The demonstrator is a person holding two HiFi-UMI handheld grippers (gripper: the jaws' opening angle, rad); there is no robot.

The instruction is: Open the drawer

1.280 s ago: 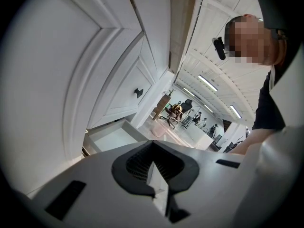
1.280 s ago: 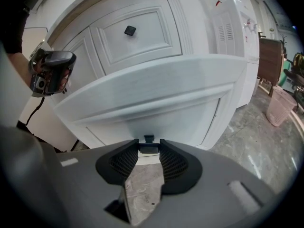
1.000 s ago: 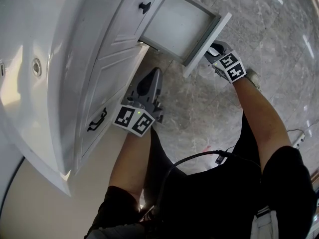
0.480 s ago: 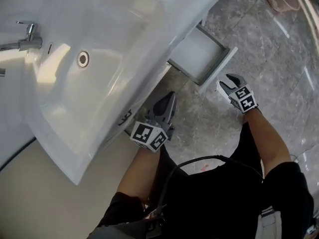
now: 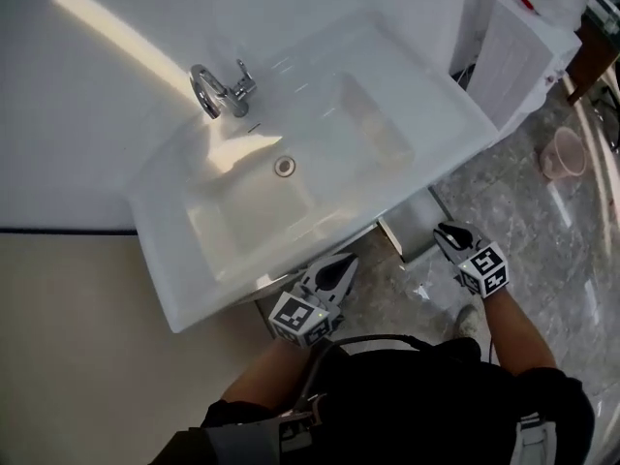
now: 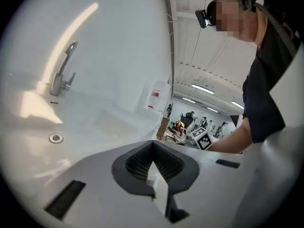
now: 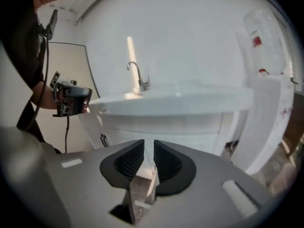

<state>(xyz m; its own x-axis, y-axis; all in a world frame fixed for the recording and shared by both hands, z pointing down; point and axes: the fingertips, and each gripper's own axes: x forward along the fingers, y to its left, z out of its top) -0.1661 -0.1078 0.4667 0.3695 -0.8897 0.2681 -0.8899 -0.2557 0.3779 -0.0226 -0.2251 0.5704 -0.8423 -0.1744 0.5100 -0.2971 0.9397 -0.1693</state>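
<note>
Drawer point(image 5: 418, 229) mostly hidden beneath sink point(image 5: 426, 114) in head view; only corner shows.

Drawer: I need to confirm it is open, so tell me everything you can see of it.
The drawer is white with a pale grey inside, standing pulled out from under the sink. Only its outer end shows in the head view; the sink's rim hides the rest. It looks empty, and nothing touches it.

The head view looks steeply down on the sink point(image 5: 387, 114) from above its front edge. The left gripper view faces across it, close in, toward the faucet point(image 6: 61, 77). The right gripper view looks level at the sink's front from farther back. All three share the faucet.
</note>
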